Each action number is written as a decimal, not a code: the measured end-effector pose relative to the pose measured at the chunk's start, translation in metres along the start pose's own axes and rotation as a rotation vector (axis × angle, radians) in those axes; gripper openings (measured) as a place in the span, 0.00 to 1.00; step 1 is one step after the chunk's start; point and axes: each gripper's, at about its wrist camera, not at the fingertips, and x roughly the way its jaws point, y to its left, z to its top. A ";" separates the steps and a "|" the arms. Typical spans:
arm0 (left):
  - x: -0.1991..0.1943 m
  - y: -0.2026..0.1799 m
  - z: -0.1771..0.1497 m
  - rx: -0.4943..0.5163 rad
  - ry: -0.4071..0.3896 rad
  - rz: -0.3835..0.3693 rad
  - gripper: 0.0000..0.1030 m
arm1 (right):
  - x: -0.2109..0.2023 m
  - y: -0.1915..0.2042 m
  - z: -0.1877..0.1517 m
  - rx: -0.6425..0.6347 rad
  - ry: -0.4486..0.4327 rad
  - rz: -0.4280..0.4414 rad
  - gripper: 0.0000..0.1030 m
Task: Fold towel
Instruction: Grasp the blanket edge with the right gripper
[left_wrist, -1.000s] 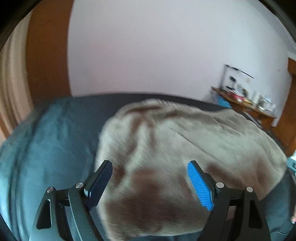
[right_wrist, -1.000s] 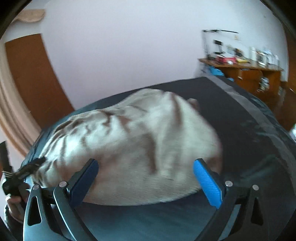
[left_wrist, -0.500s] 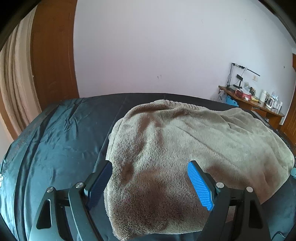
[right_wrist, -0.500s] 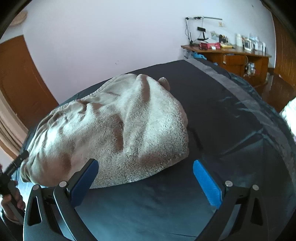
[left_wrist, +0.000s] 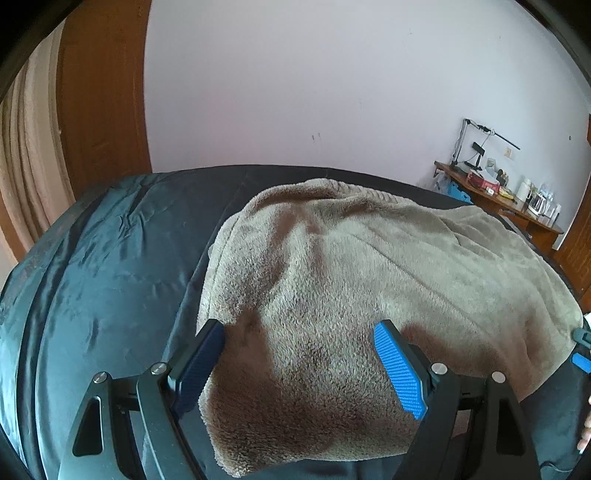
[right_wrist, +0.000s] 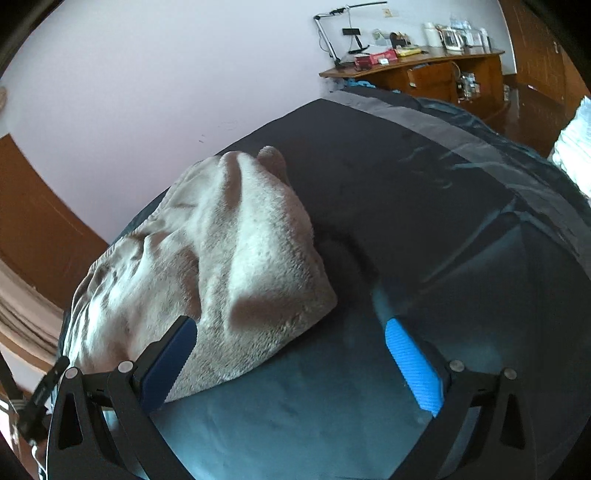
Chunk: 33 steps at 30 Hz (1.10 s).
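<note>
Since a moment ago both claws have steadied. Left claw hangs wide over the rumpled beige towel on the dark bed; right claw gapes wide beside its corner. Pinch corners only.

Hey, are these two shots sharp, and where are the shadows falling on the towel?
Left wrist view: sharp, edges bent by fisheye; fluffy beige towel shadowed near the open left gripper. Right wrist view: slightly soft; towel brightly lit, shadowed in its creases.
</note>
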 end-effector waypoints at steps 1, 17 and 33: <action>0.000 -0.001 0.000 0.002 0.001 0.002 0.83 | 0.003 0.000 0.002 0.002 0.008 0.008 1.00; 0.004 -0.001 0.001 0.005 0.018 0.010 0.83 | 0.040 0.019 0.027 0.002 0.013 -0.018 0.80; 0.004 0.001 -0.001 0.002 0.031 0.021 0.83 | 0.026 0.032 0.034 -0.037 -0.053 -0.002 0.32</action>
